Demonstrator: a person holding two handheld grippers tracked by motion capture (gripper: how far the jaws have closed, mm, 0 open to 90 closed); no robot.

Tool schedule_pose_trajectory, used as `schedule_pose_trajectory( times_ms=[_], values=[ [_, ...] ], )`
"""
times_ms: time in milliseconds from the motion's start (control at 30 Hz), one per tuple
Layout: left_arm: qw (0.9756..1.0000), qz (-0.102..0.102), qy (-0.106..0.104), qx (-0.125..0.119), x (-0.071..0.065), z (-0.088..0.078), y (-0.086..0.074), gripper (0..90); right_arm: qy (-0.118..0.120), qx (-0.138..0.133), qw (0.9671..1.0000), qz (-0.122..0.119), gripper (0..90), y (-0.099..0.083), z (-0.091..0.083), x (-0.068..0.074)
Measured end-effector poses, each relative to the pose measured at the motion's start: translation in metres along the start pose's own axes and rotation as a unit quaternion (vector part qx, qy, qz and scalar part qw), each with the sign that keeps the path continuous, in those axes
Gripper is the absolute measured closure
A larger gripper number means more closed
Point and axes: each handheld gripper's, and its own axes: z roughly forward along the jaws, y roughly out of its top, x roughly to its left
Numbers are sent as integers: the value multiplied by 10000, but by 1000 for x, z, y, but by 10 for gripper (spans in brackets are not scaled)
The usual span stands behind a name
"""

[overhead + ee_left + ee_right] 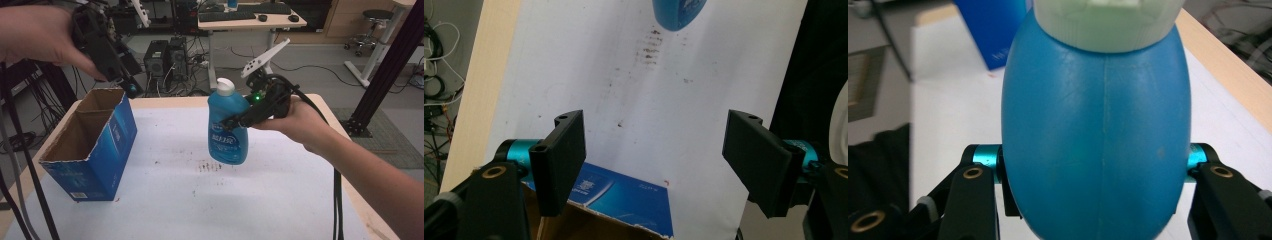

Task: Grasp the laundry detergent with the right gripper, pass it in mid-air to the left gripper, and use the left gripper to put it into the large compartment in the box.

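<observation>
Where fingers (998, 190) clamp, bottle (1095, 135) hides them.

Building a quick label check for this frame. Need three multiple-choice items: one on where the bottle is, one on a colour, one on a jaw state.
1. Where is the blue bottle?
A. Inside the box
B. Held by the right gripper above the table
C. Lying flat on the table

2. What colour is the bottle's cap?
A. White
B. Red
C. Black

3. How do the left gripper jaws stand?
A. Shut on the box
B. Shut on the bottle
C. Open, with nothing between them

Answers:
1 B: the right gripper view shows the jaws pressed on both sides of the bottle, which hangs upright over the table in the high view.
2 A: the cap is white against the blue body.
3 C: the left gripper view shows the jaws wide apart, above the cardboard box.
</observation>
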Motion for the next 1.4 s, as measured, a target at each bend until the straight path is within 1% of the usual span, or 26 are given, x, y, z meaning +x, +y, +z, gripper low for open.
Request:
schedule_pose_trajectory(
  times_ms=[100, 133, 167, 233, 267, 300, 367, 433, 467, 500, 533, 567, 600, 633, 667, 700, 767, 833, 867, 900, 1033, 1167, 1267, 1300, 1333, 1400],
  values=[
    [9999, 71, -68, -63, -2, -3, 5, 255, 269, -21, 9994, -220, 454, 17, -2, 5],
    [9999, 81, -94, -94, -3, -4, 7, 254, 322, -22, 9991, -270, 454, 21, -2, 6],
    [9998, 139, -99, -120, -3, -5, 8, 235, 384, -27, 9988, -302, 454, 26, -2, 8],
    [9996, 205, -114, -166, -5, -7, 12, 225, 502, -31, 9978, -429, 454, 35, -2, 11],
    [9994, 253, -119, -184, -6, -7, 13, 225, 601, -64, 9969, -513, 454, 43, -1, 13],
    [9993, 283, -151, -205, -7, -8, 15, 225, 601, -64, 9969, -513, 454, 43, -1, 13],
    [9988, 353, -242, -246, -9, -9, 18, 225, 694, -90, 9959, -571, 454, 50, 0, 14],
    [9980, 479, -344, -243, -11, -10, 22, 225, 769, -118, 9948, -655, 454, 56, 1, 17],
    [9978, 490, -361, -258, -13, -10, 23, 225, 881, -111, 9932, -751, 454, 62, 3, 19],
    [9976, 536, -347, -283, -13, -10, 25, 225, 881, -111, 9932, -751, 454, 62, 3, 19],
    [9972, 587, -365, -289, -14, -10, 26, 225, 954, -104, 9920, -822, 454, 67, 6, 22],
    [9969, 627, -392, -272, -14, -9, 28, 225, 954, -104, 9920, -822, 454, 67, 6, 22],
    [9966, 639, -421, -293, -15, -8, 29, 225, 992, -75, 9911, -879, 454, 70, 6, 23],
    [9966, 639, -421, -293, -15, -8, 29, 225, 992, -75, 9911, -879, 454, 70, 6, 23],
    [9961, 714, -447, -258, -16, -7, 31, 225, 1061, -57, 9896, -965, 454, 75, 9, 27],
    [9958, 762, -449, -231, -16, -7, 32, 225, 1061, -57, 9896, -965, 454, 75, 9, 27],
    [9952, 817, -501, -217, -18, -5, 34, 225, 1119, -32, 9883, -1035, 455, 79, 11, 29],
    [9950, 860, -461, -196, -19, -3, 37, 225, 1165, -9, 9869, -1115, 455, 83, 13, 33],
    [9950, 860, -461, -196, -19, -3, 37, 225, 1165, -9, 9869, -1115, 455, 83, 13, 33],
    [9941, 941, -516, -187, -20, -2, 39, 225, 1250, 2, 9852, -1170, 455, 88, 15, 36],
    [9930, 1038, -540, -137, -23, 2, 43, 225, 1341, -9, 9833, -1233, 455, 91, 17, 39],
    [9921, 1139, -518, -57, -25, 5, 46, 225, 1364, -2, 9826, -1258, 455, 94, 19, 41],
    [9919, 1173, -478, 28, -26, 8, 48, 225, 1390, 37, 9820, -1282, 454, 95, 19, 43],
    [9919, 1173, -478, 28, -26, 8, 48, 225, 1385, 39, 9825, -1244, 455, 95, 19, 43],
    [9920, 1172, -456, 85, -26, 9, 49, 225, 1395, 31, 9821, -1267, 454, 95, 19, 43],
    [9919, 1179, -459, 77, -27, 10, 50, 225, 1388, 18, 9821, -1274, 454, 95, 19, 43]
  ],
)
